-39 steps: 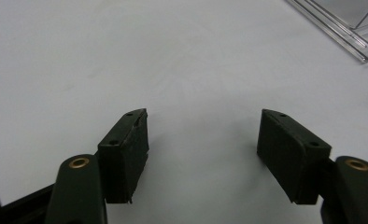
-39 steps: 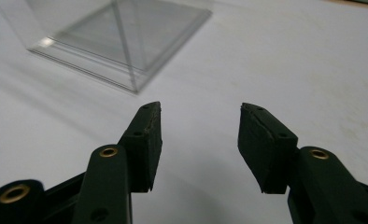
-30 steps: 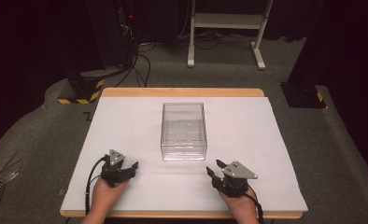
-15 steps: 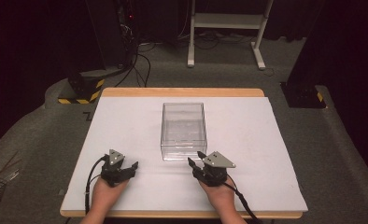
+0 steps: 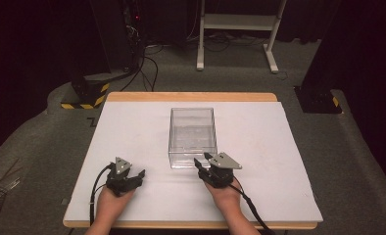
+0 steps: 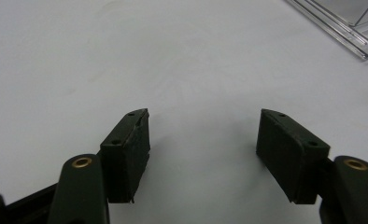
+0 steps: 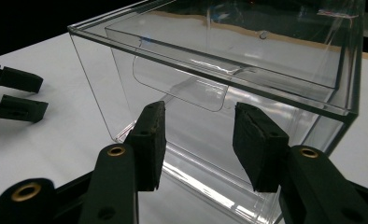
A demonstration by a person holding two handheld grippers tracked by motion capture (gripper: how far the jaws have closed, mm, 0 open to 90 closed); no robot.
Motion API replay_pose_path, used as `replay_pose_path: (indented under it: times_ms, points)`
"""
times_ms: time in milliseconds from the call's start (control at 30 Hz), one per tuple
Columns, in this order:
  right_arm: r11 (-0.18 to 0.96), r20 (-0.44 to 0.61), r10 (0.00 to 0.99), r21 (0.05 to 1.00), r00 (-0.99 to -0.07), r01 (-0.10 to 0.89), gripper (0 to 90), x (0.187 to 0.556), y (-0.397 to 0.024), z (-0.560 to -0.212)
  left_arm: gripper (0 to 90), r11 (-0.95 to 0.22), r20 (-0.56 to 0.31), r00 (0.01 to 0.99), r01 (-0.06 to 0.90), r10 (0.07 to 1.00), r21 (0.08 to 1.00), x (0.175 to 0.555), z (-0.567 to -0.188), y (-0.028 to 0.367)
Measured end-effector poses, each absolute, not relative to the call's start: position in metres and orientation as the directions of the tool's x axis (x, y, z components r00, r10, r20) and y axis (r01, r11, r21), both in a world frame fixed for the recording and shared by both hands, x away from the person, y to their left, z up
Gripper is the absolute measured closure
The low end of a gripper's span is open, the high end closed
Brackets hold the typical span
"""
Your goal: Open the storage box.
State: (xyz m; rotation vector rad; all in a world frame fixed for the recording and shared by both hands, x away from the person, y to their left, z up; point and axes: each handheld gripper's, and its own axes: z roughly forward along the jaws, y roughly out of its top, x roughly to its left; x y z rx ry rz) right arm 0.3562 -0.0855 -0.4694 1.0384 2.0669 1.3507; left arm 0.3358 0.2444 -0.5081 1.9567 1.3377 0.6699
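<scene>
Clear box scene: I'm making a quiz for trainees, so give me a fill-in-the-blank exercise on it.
1. The box on the table is made of clear ____.
2. The claw nearest the box is the ____ one.
3. The left claw has jaws that stand ____, with nothing between them.
4. The table's top is ____ in colour.

Missing words: plastic; right; open; white

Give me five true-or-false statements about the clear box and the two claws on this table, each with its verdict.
1. The clear box stands on the white table. True.
2. The right claw is clamped on the box. False: its jaws stand apart just in front of the box's near face.
3. The left claw is open with nothing between its jaws. True.
4. The box is full of red blocks. False: it looks empty.
5. The left claw touches the box. False: it sits apart, to the box's left.
</scene>
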Motion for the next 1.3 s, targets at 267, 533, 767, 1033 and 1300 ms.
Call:
replay_pose_path:
  times_ms: [267, 533, 767, 1033, 1300]
  points:
    - [0.232, 0.018, 0.781, 0.92, -0.625, 0.317, 58.3, 0.362, -0.084, -0.472, 35.0, -0.254, 0.043, 0.345, 0.597, 0.938, 0.761, 0.336, -0.508, 0.245]
    - [0.245, 0.006, 0.759, 0.924, -0.651, 0.294, 61.9, 0.368, -0.084, -0.475, 35.0, -0.258, 0.048, 0.346, 0.595, 0.937, 0.761, 0.335, -0.508, 0.244]
    - [0.244, -0.001, 0.74, 0.933, -0.673, 0.266, 62.9, 0.366, -0.084, -0.474, 35.0, -0.263, 0.058, 0.344, 0.59, 0.937, 0.763, 0.335, -0.508, 0.243]
    - [0.243, 0.005, 0.72, 0.935, -0.694, 0.259, 67.1, 0.363, -0.089, -0.474, 36.2, -0.276, 0.067, 0.354, 0.583, 0.933, 0.764, 0.334, -0.508, 0.243]
    - [0.237, 0.013, 0.701, 0.939, -0.713, 0.25, 70.5, 0.358, -0.093, -0.474, 44.1, -0.349, 0.138, 0.394, 0.536, 0.909, 0.768, 0.325, -0.506, 0.23]
